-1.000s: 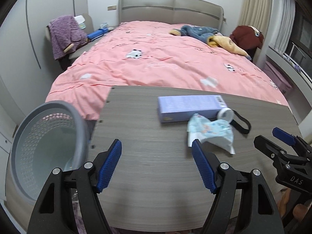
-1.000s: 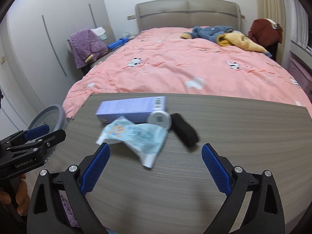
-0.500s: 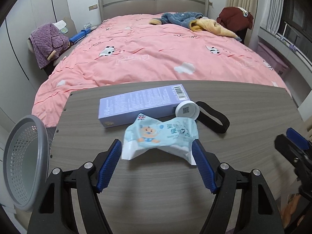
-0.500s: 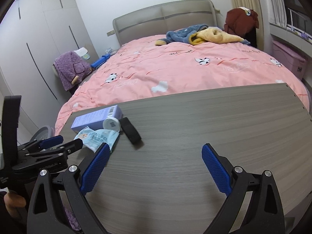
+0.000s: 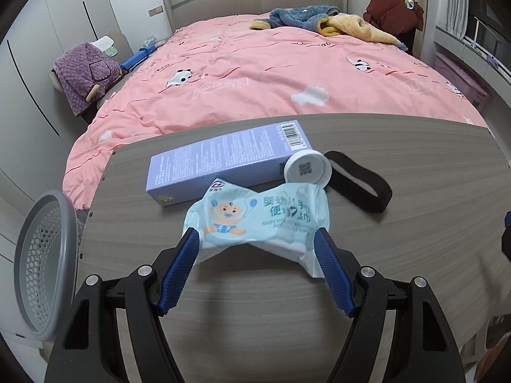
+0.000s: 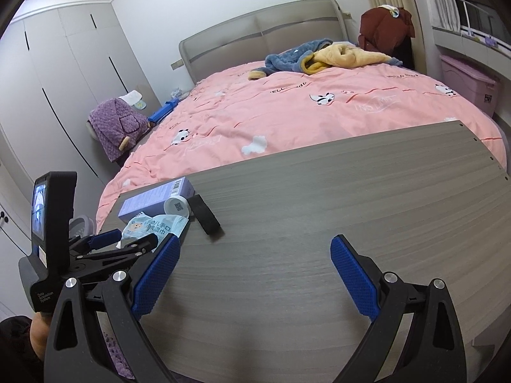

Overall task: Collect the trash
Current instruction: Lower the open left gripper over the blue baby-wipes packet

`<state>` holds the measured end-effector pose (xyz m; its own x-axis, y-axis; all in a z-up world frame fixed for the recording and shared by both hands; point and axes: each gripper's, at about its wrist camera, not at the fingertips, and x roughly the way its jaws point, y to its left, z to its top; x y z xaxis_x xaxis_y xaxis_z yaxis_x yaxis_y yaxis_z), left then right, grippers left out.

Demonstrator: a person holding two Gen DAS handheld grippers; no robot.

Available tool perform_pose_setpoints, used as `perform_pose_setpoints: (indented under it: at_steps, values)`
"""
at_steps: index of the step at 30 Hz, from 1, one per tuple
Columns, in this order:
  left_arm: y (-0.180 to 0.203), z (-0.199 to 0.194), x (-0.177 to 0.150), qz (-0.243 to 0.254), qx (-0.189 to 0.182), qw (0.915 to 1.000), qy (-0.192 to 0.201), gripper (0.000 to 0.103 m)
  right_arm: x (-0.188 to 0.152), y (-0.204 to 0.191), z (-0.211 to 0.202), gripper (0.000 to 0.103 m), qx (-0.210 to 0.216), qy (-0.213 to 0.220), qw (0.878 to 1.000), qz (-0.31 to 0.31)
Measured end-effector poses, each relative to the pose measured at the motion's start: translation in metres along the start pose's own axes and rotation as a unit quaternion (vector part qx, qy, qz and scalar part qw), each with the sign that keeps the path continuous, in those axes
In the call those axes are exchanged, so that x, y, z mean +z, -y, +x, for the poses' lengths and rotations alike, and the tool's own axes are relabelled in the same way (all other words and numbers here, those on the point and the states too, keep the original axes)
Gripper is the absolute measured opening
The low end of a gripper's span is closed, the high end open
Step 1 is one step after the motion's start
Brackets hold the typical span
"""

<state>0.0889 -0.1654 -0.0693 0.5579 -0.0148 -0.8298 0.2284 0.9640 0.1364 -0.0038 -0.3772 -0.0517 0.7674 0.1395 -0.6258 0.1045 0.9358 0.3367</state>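
One wipes packet [image 5: 258,220], one purple box [image 5: 228,159], one white cap [image 5: 308,168], one black band [image 5: 361,185], one grey basket [image 5: 44,268].

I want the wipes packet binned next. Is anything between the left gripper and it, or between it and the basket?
Nothing visible. The left gripper stands open around the wipes packet; bare table leads to the grey basket past its left edge.

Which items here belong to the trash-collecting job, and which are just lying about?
Job: wipes packet between the open left gripper fingers; purple box; white cap; grey basket.

Bystanders: black strap, purple robe, blue-yellow clothes on the bed.
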Motion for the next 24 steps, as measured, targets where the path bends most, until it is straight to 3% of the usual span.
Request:
perform_pose_setpoints:
  at_steps: [24]
  values:
    - [-0.075, -0.002, -0.026, -0.052, 0.034, 0.9979, -0.017, 0.071, -0.001, -0.026, 0.006, 0.093, 0.011, -0.011, 1.0, -0.023]
